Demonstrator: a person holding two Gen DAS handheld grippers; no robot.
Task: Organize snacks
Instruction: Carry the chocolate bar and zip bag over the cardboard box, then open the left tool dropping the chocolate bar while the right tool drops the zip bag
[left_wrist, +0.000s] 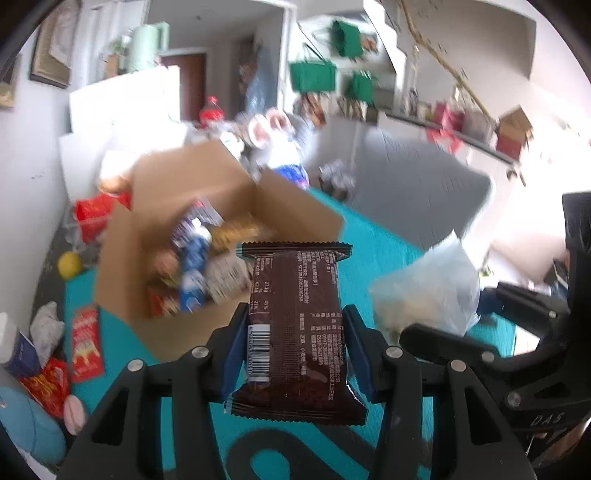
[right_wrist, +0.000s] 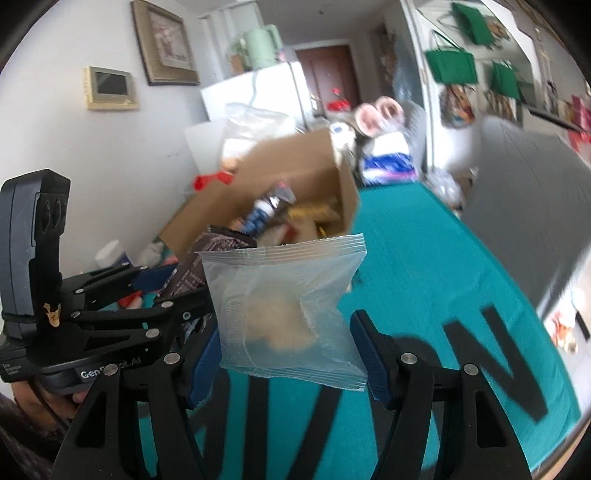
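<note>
Cluttered room, white walls, teal tablecloth with black lettering (right_wrist: 424, 258) covering the table. Open brown cardboard box (left_wrist: 192, 206) sits on it, snack packs piled inside. Left gripper (left_wrist: 295, 343) pinches a dark brown foil snack wrapper (left_wrist: 295, 325) by its sides, held above the cloth just in front of the box. Right gripper (right_wrist: 288, 343) pinches a clear plastic pouch with a pale pastry (right_wrist: 284, 306), just beside the left one, near the box.
</note>
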